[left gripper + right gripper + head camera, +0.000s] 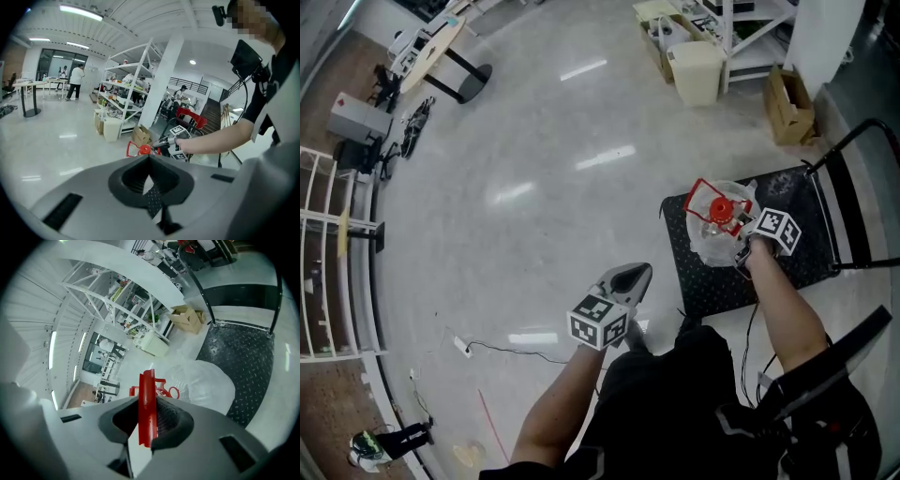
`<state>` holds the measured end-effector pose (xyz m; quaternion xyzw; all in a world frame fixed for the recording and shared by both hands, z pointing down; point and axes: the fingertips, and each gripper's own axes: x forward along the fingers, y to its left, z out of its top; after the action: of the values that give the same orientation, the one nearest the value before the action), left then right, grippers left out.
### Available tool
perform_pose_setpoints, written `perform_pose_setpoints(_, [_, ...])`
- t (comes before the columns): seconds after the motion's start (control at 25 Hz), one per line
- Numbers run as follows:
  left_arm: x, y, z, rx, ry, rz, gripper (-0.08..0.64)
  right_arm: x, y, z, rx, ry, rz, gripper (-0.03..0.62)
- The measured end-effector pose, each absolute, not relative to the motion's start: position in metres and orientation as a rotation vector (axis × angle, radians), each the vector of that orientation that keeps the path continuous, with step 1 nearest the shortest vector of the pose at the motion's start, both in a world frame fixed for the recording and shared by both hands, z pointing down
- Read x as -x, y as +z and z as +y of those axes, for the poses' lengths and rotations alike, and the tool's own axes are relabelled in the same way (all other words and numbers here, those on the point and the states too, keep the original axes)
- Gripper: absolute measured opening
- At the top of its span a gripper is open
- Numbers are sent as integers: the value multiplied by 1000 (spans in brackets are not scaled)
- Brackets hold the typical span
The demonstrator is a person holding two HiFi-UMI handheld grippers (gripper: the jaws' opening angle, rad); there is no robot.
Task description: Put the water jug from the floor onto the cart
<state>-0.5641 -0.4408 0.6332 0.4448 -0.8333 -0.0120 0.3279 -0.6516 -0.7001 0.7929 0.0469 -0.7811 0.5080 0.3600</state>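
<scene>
On the right side of the head view, the water jug [712, 232] is sitting over the left part of the cart [811, 246], whose black studded deck is showing around it. Whether the jug's base is resting fully on the deck cannot be told. The jug is clear plastic with a red cap, and its red handle [703, 191] is standing up above the neck. The right gripper [742, 249] is reaching in from the lower right of the jug, with its marker cube [776, 231] just beside the bottle.

Seen from the right gripper view, the right gripper [151, 405] is clamping its jaws onto the red handle [147, 385]. They are standing only as far apart as that thin red strip, which is running upright between the pads. Beyond them the water jug [201, 383] is bulging pale and clear against the cart [243, 357], at the deck's left edge.

Lower and nearer the middle of the head view, the left gripper [633, 277] is hanging over the pale floor [534, 187], well apart from the jug and pointing toward the upper right. From the left gripper view, the left gripper [150, 158] is keeping its jaws drawn together at the tips with nothing between them, and the jug's red cap is peeking just above them.

Toward the upper right of the head view, a white bin [697, 71] and a cardboard box [789, 105] are standing on the floor beyond the cart.
</scene>
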Motion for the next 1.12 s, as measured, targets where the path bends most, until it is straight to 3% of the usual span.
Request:
perform_pose_setpoints(0.72, [554, 622, -447, -1221, -60, -2145, 2, 583, 831, -772, -427, 1372, -2030, 75])
perform_pose_setpoints(0.92, [554, 603, -448, -1290, -64, -2165, 0, 569, 801, -780, -458, 1285, -2123, 92])
perform_pose_setpoints(1.12, [564, 566, -457, -1410, -51, -2182, 2, 559, 719, -788, -456, 1235, -2300, 91])
